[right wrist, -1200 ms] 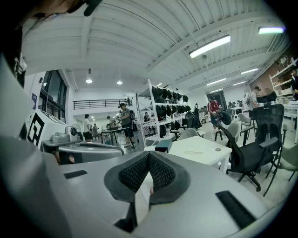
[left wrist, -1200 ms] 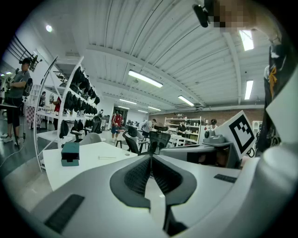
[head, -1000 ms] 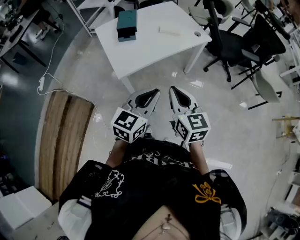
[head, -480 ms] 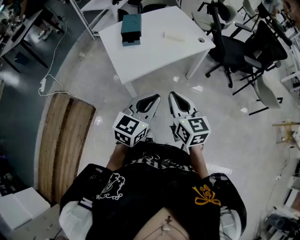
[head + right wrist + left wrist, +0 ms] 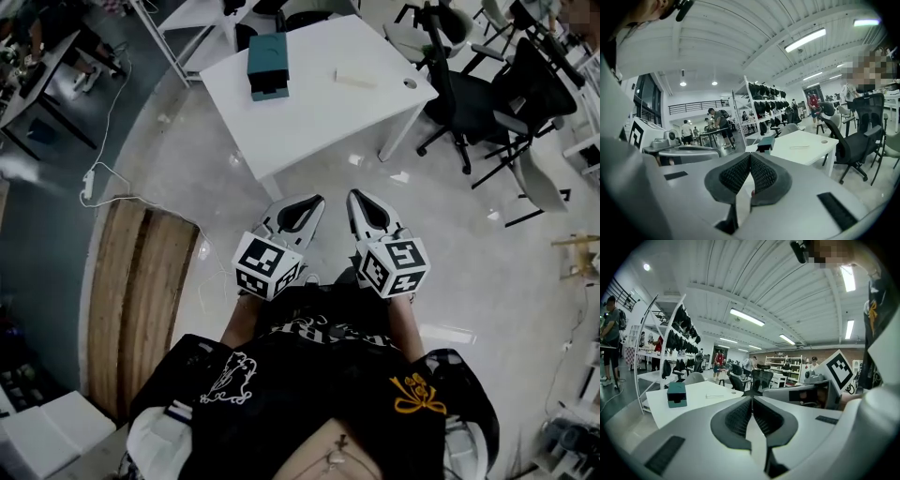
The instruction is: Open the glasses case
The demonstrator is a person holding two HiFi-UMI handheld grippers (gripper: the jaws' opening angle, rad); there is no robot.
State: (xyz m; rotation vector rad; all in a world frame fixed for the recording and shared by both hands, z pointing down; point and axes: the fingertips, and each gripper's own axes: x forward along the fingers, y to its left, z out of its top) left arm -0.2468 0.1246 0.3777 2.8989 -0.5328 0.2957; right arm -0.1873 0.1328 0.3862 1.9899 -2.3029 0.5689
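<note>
A teal box-shaped glasses case [image 5: 267, 64] lies shut on the far left part of a white table [image 5: 309, 122]. It also shows in the left gripper view [image 5: 676, 394] and the right gripper view [image 5: 765, 144]. A thin white strip [image 5: 354, 79] lies to its right. My left gripper [image 5: 315, 200] and right gripper [image 5: 354, 195] hang side by side over the floor, close to my body and well short of the table. Both are shut with nothing between the pads [image 5: 740, 416] [image 5: 761, 173].
Black office chairs [image 5: 478, 84] stand to the right of the table. A wooden board [image 5: 141, 281] lies on the floor at the left, with a white cable [image 5: 94, 173] beyond it. Shelving racks [image 5: 670, 343] and several people stand further back.
Both grippers have drifted slightly down and to the right in the head view, staying shut and side by side. The table has shifted a little to the right in that view.
</note>
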